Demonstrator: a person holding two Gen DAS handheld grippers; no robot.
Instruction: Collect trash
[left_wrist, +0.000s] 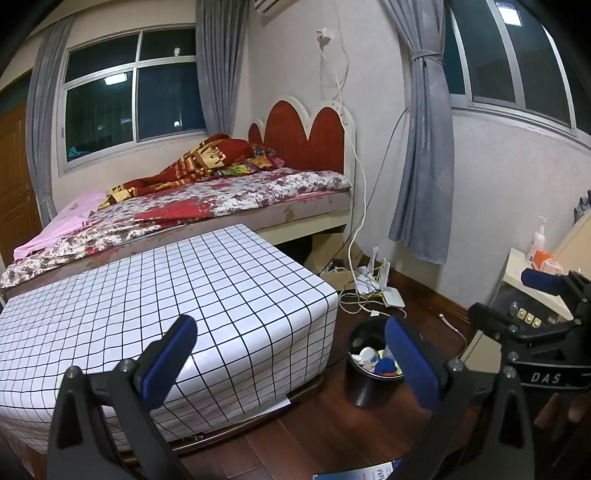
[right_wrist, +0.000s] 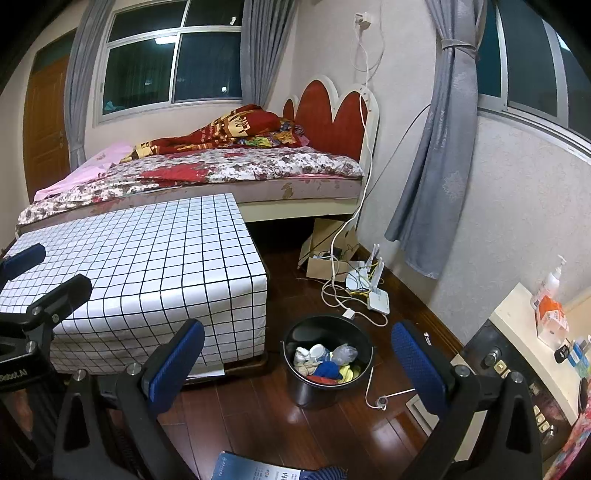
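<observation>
Black bin (right_wrist: 327, 360) with trash (right_wrist: 327, 363) on wood floor (right_wrist: 258, 417) beside checkered table (right_wrist: 147, 266), ahead between your right gripper (right_wrist: 297, 363) fingers; both grippers spread, empty; left gripper (left_wrist: 291, 360) alongside.

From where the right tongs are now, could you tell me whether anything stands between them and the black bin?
Nothing visible does: the open right tongs look straight at the black bin across bare wooden floor.
</observation>
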